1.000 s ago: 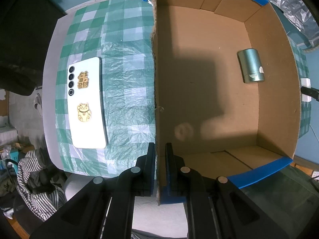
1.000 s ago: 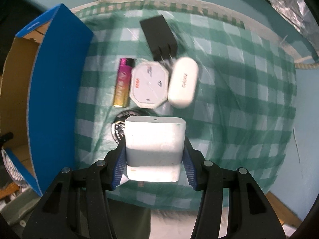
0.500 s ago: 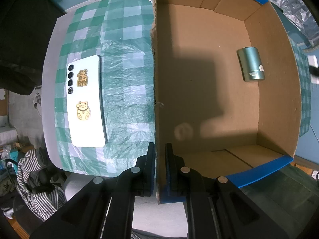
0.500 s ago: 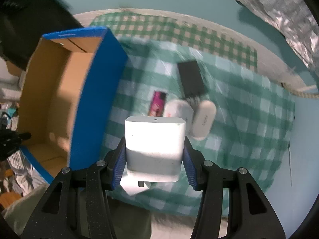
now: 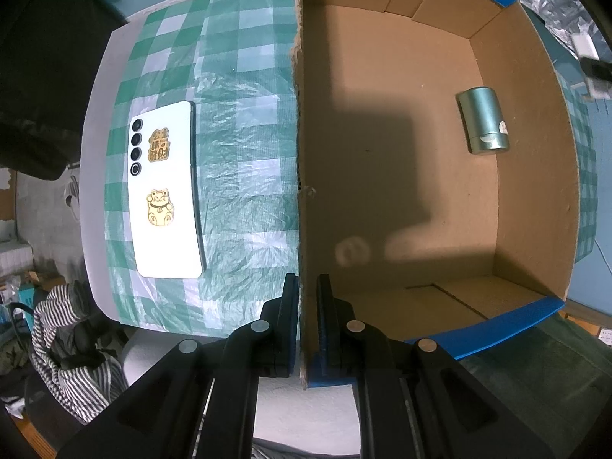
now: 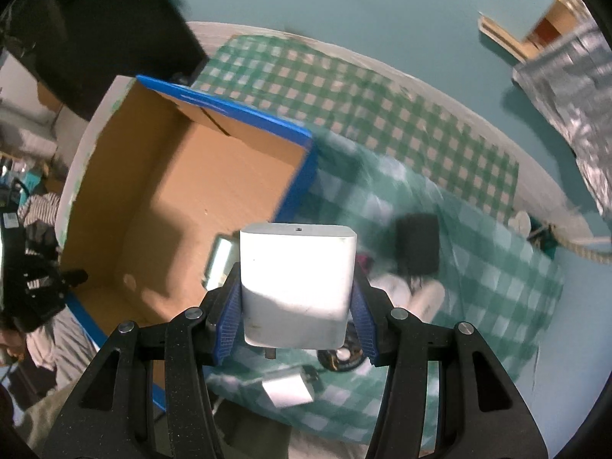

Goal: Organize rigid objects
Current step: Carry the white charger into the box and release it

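Observation:
My left gripper (image 5: pixel 308 290) is shut on the near wall of the open cardboard box (image 5: pixel 298 153) and holds it on the table. A teal metal cylinder (image 5: pixel 484 120) lies inside the box at the right; it also shows blurred in the right wrist view (image 6: pixel 218 258). My right gripper (image 6: pixel 296 298) is shut on a white charger block (image 6: pixel 296 279) and holds it in the air over the box's edge (image 6: pixel 298 187). A white phone (image 5: pixel 166 191) with gold stickers lies on the green checked cloth left of the box.
In the right wrist view, blurred items lie on the cloth right of the box: a black rectangle (image 6: pixel 417 244), white cases (image 6: pixel 405 290), a round dark object (image 6: pixel 344 355) and a small white adapter (image 6: pixel 287 388). Striped cloth (image 5: pixel 69 348) lies beyond the table edge.
My right gripper has lifted the white charger block and carried it left, from above the loose items to the box's edge. The left gripper and box have stayed still.

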{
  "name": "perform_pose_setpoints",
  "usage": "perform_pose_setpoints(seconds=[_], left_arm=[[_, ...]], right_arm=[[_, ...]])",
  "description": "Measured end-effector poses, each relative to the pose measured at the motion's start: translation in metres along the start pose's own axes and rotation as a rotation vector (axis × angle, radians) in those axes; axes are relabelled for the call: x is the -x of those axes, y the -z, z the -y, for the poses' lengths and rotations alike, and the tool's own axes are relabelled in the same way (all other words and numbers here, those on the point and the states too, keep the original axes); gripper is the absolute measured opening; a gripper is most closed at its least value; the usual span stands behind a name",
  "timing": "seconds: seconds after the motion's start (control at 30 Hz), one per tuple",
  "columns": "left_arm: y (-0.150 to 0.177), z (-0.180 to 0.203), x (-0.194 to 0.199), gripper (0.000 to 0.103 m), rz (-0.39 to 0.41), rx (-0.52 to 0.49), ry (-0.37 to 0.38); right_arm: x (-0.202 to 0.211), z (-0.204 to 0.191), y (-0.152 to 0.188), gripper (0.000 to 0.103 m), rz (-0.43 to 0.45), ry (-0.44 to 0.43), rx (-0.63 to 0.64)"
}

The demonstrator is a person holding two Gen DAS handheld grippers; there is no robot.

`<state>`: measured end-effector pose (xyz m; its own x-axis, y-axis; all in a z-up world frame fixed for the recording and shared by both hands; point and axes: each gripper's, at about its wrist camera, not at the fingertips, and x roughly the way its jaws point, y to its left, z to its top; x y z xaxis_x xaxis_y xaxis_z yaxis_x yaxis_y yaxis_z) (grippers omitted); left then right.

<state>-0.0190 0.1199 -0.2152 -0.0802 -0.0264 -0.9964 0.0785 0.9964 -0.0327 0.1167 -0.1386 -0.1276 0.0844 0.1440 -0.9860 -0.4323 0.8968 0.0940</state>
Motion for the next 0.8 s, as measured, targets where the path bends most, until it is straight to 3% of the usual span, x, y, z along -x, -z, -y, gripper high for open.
perform_pose_setpoints(seconds=[0.37,0.8], left_arm=[[0.0,-0.003,-0.002,0.009,-0.004,0.006,0.001],[-0.001,-0.007,-0.003,0.009,-0.004,0.006,-0.003]], right_arm=[[-0.025,-0.03,-0.034,0.051,-0.034,-0.004,0.072],[-0.054,-0.042,-0.049,0.051,-0.071,-0.003,0.095]])
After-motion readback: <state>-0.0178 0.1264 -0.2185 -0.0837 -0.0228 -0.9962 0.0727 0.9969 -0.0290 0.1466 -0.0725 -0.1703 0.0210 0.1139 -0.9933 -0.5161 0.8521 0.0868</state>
